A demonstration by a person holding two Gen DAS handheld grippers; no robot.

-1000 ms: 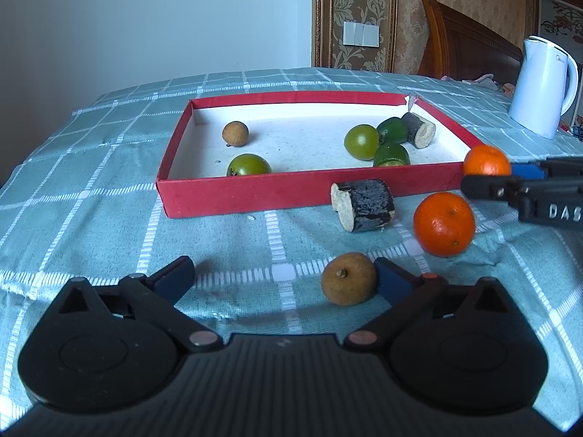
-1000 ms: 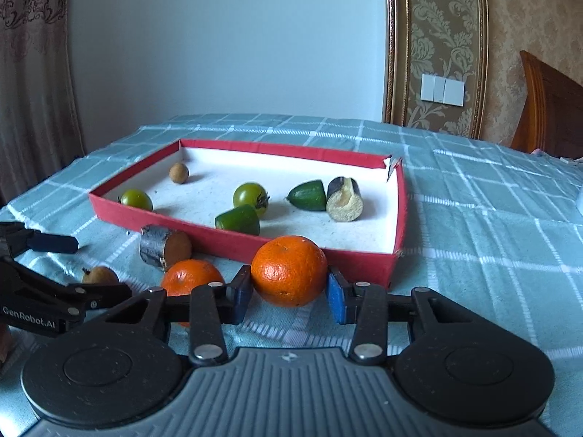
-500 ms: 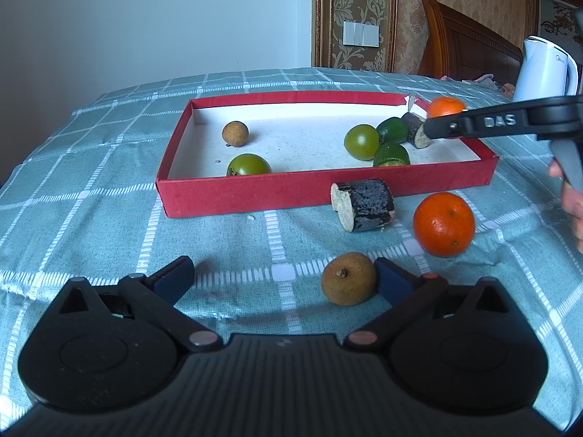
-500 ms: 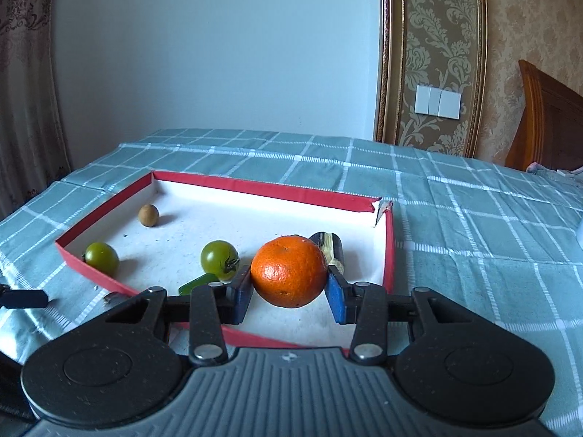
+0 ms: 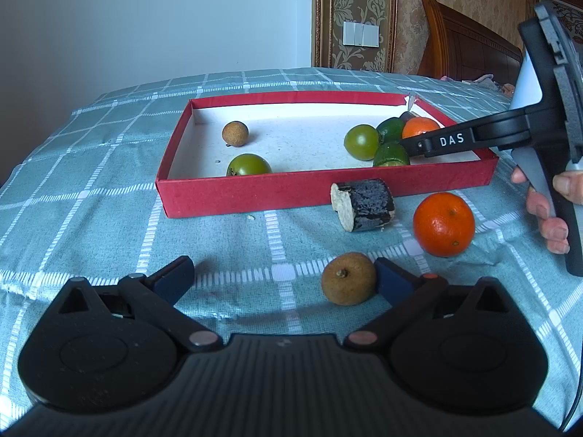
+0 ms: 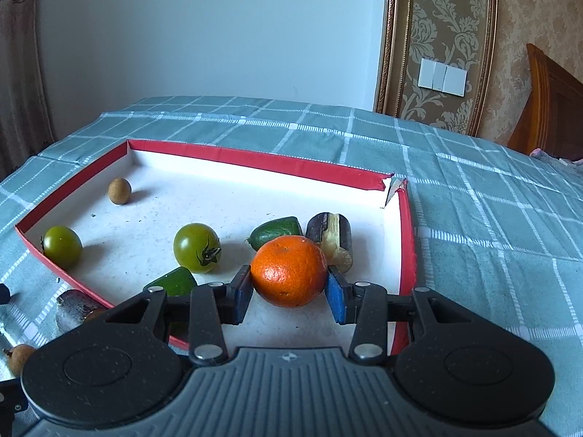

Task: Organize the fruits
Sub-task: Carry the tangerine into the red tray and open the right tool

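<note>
My right gripper is shut on an orange and holds it over the right part of the red tray. From the left wrist view the same orange shows above the tray's right end, behind the right gripper's arm. My left gripper is open just above the cloth, and a brown longan lies against its right finger. A second orange and a dark cut stem piece lie on the cloth in front of the tray.
In the tray lie two green tomatoes, two green fruit pieces, a longan and a dark stem piece. A hand grips the right tool. A checked teal cloth covers the table.
The right gripper carried its orange from in front of the tray's near wall to above the tray's inside, right end. The left gripper and the fruit on the cloth stayed put.
</note>
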